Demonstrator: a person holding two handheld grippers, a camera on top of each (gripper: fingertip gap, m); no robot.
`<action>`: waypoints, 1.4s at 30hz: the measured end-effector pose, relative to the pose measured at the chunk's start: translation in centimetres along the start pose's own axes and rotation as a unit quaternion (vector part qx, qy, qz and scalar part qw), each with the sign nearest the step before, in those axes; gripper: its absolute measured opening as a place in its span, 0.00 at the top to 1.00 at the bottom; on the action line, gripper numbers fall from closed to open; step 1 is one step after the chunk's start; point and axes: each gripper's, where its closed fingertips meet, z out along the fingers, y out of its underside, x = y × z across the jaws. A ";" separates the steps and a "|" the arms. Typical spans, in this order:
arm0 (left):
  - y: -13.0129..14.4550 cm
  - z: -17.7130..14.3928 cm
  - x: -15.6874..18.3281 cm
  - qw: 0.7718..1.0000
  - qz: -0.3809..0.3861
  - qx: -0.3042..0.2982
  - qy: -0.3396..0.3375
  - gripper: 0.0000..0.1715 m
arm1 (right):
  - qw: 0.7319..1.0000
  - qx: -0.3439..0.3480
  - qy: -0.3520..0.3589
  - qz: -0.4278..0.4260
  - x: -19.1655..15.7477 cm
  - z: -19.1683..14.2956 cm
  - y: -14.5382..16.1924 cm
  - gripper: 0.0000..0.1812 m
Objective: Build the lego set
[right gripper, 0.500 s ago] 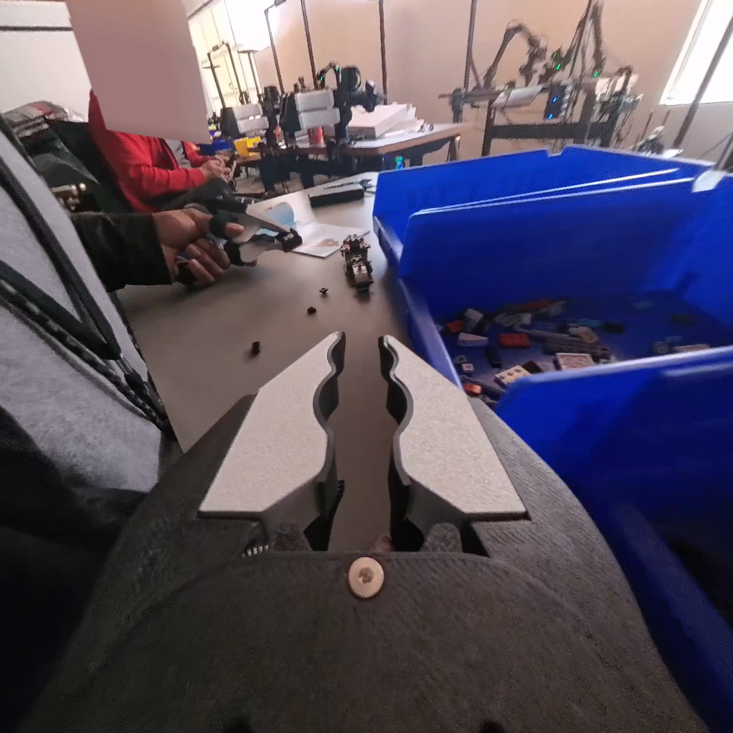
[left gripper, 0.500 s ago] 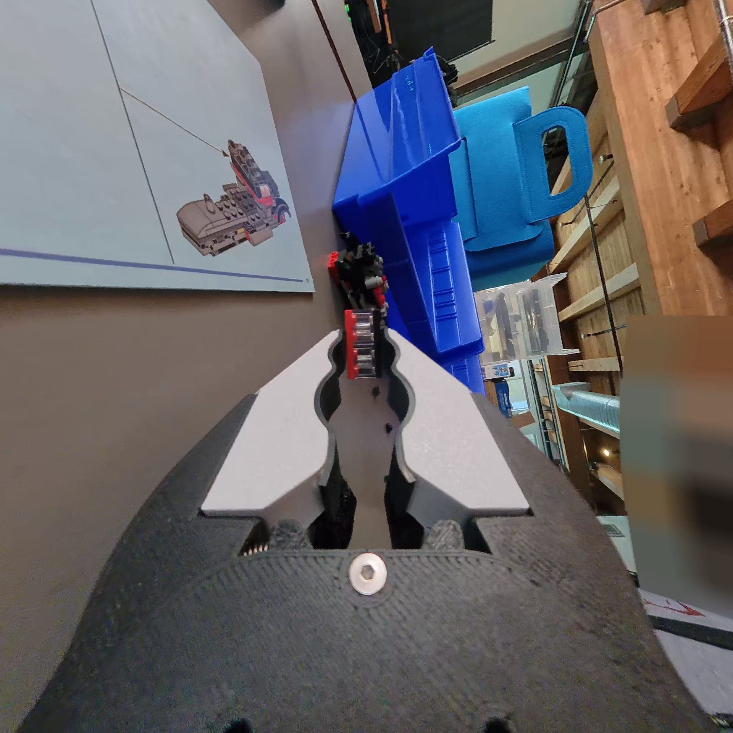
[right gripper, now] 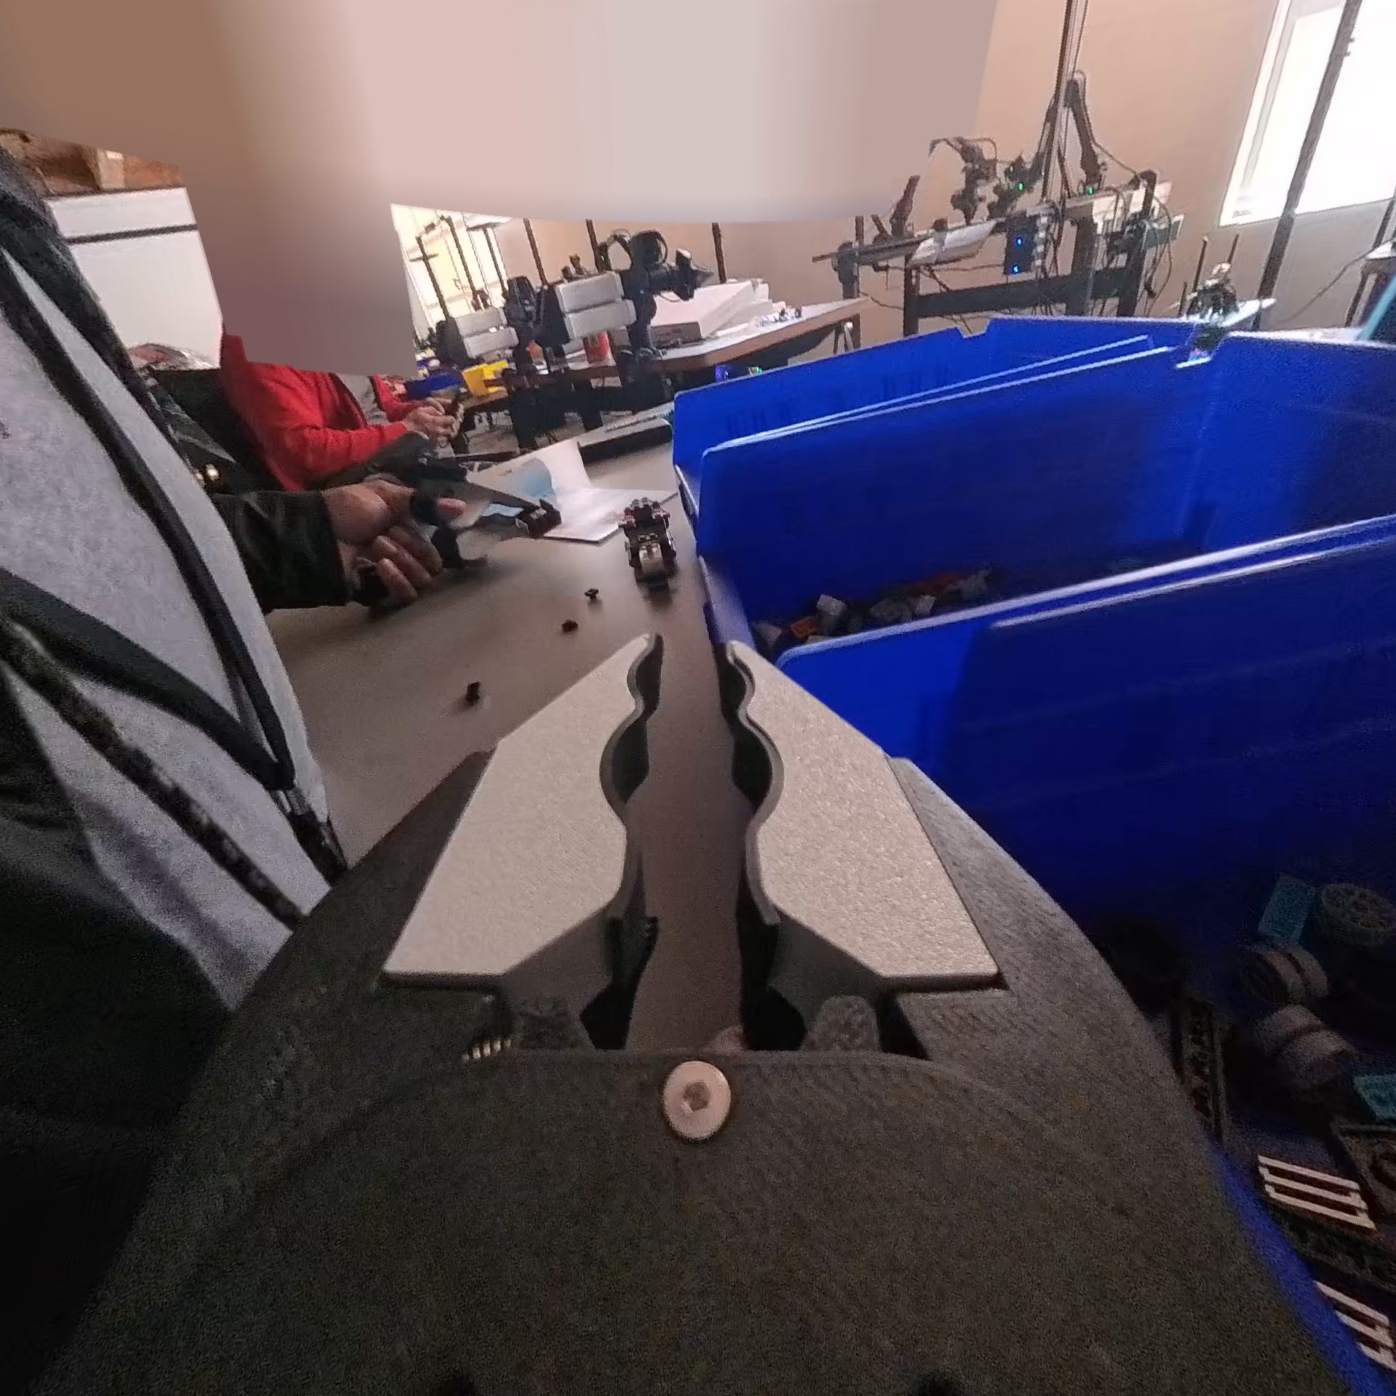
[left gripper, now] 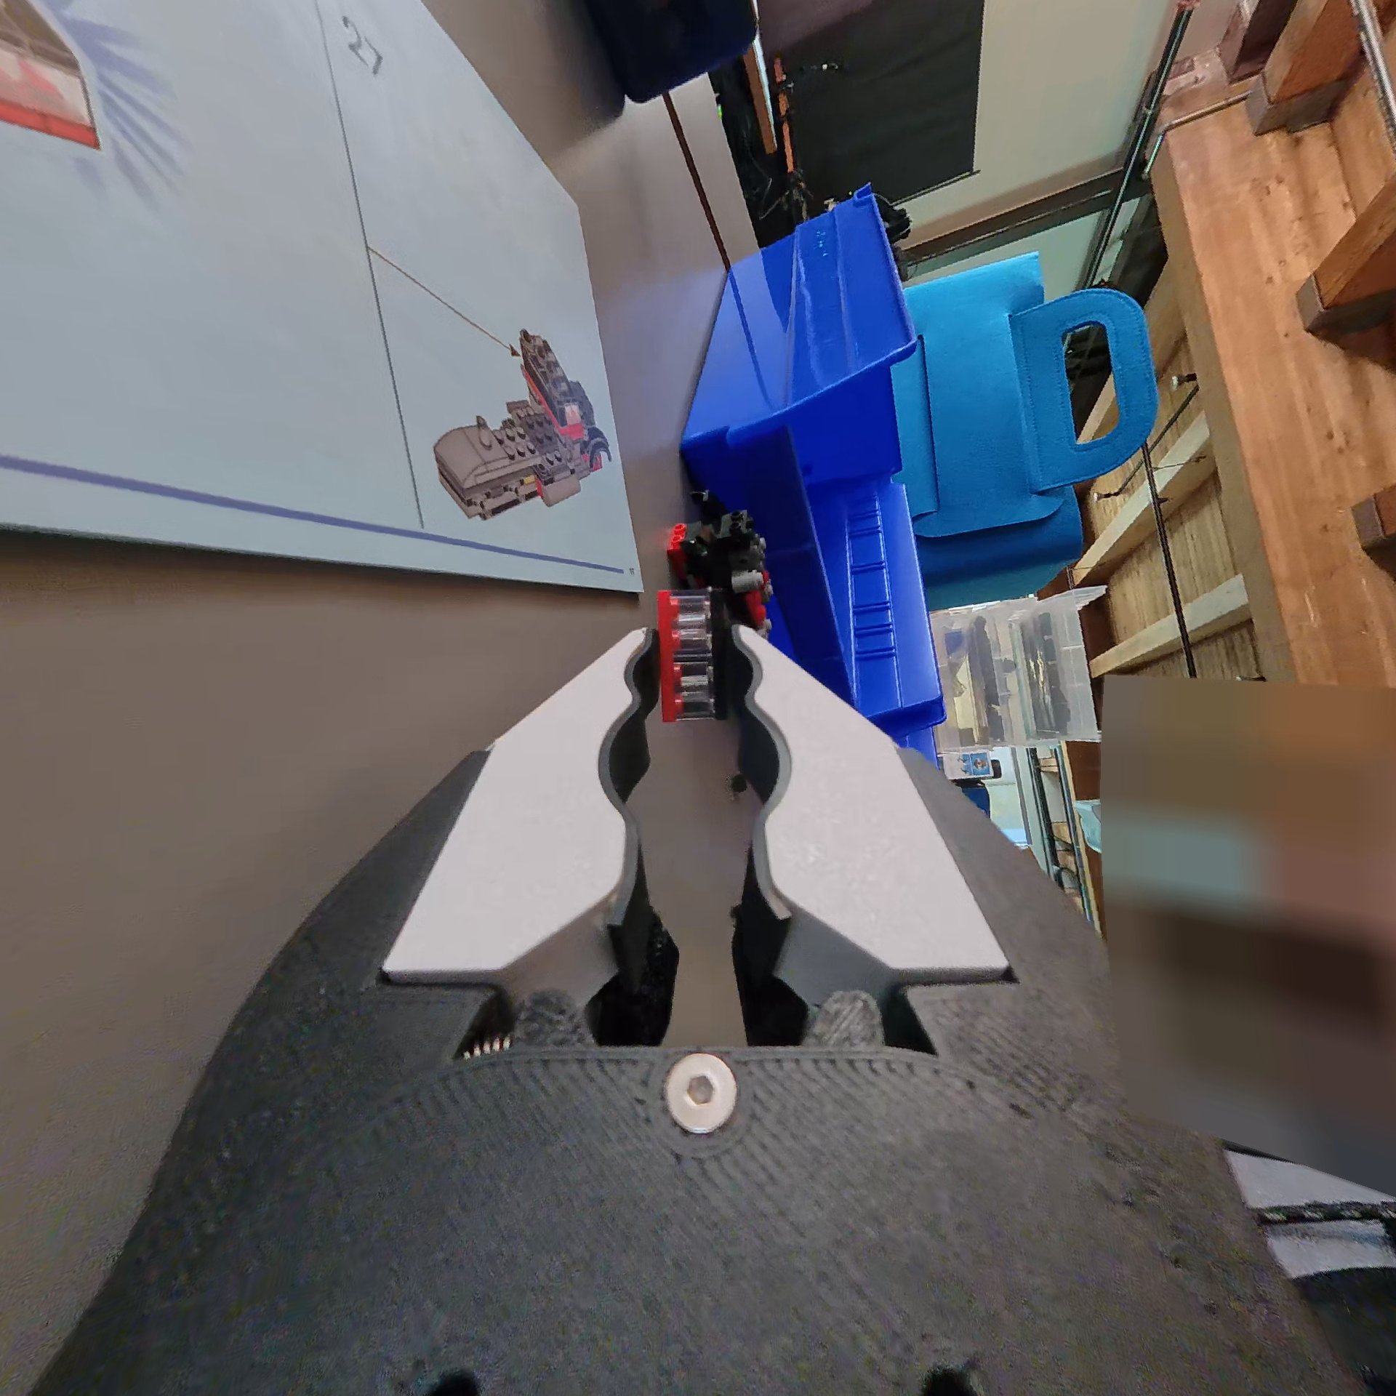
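Observation:
My left gripper [left gripper: 693,642] is shut on a small red, clear and black lego sub-assembly [left gripper: 686,665], held at its fingertips just above the dark table [left gripper: 227,793]. The partly built black and red lego model [left gripper: 718,551] stands just beyond it, beside the blue bin [left gripper: 816,393]. In the right wrist view the model [right gripper: 646,544] stands on the table, and a hand holds the left gripper [right gripper: 529,517] close to its left. My right gripper [right gripper: 691,650] is open a little and empty, low over the table beside the bins.
An instruction sheet [left gripper: 264,302] lies left of the model. Blue bins [right gripper: 944,483] line the right; one holds mixed bricks [right gripper: 869,604], the nearest holds wheels [right gripper: 1284,974]. Small black pieces [right gripper: 472,691] lie loose on the table. A person in red [right gripper: 302,423] sits behind. Spacing between my two grippers at the tips: around 45 cm.
My right gripper has sunk lower and shifted right along the bins; the nearest bin with wheels now shows. The left gripper still holds the sub-assembly, and its view has shifted over the sheet.

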 end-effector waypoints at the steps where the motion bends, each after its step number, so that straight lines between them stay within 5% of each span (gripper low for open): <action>1: 0.0 0.0 -0.1 1.000 0.001 0.000 -0.004 0.90 | 1.000 -0.009 0.003 -0.001 0.1 0.2 0.2 0.92; 42: 0.2 0.1 0.0 1.000 0.016 -0.003 -0.008 0.90 | 0.999 -0.053 -0.013 0.004 -0.2 1.0 1.4 0.93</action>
